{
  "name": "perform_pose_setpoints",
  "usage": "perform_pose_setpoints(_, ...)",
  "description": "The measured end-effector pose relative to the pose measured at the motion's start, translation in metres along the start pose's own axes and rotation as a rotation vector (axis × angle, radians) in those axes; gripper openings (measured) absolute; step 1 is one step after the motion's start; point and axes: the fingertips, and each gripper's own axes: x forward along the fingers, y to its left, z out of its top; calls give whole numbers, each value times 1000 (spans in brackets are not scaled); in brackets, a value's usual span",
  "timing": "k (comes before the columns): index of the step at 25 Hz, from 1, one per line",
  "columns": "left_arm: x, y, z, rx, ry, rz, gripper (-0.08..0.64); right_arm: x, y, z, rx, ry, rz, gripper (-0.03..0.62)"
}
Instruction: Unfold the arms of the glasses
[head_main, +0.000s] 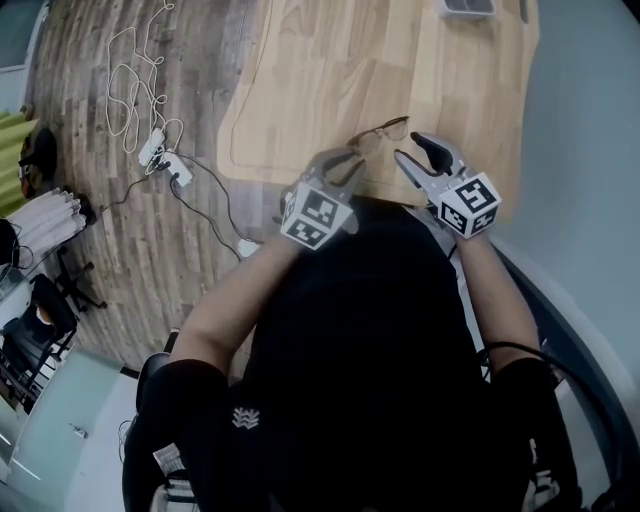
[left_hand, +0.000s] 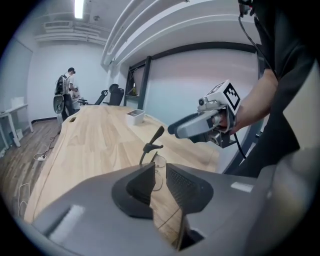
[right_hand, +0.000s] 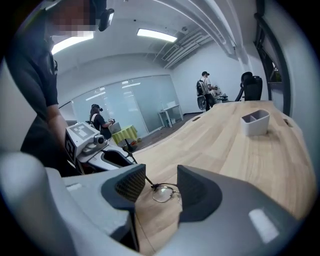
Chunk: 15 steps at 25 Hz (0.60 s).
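Observation:
Thin wire-rimmed glasses (head_main: 385, 130) rest on the wooden table (head_main: 330, 60) close to its near edge. My left gripper (head_main: 350, 158) is at their left end; in the left gripper view a lens (left_hand: 159, 162) sits between the narrow-set jaws of this gripper (left_hand: 158, 172), which look shut on the frame. One dark-tipped arm (left_hand: 152, 142) sticks up above the lens. My right gripper (head_main: 410, 147) hovers at the right, open, with nothing between its pads. In the right gripper view a lens (right_hand: 162, 194) lies just beyond that gripper (right_hand: 161, 175), the raised arm slanting left.
A white desk holder (right_hand: 255, 122) stands farther along the table. Cables and a power strip (head_main: 160, 150) lie on the floor to the left. People (right_hand: 205, 87) and office chairs are at the far end of the room.

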Motion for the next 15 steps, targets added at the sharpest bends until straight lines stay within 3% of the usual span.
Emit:
perform_pose_setpoints(4, 0, 17, -6, -34, 1, 42, 75, 20, -1, -23, -46, 107, 20, 190)
perform_pose_setpoints(8, -6, 27, -4, -41, 5, 50, 75, 35, 27, -31, -151, 211, 127, 190)
perform_pose_setpoints(13, -4, 34, -7, -56, 8, 54, 75, 52, 3, -46, -346, 361, 39, 190)
perform_pose_setpoints(15, -3, 36, -8, -50, 14, 50, 75, 60, -9, -49, -398, 405, 48, 189)
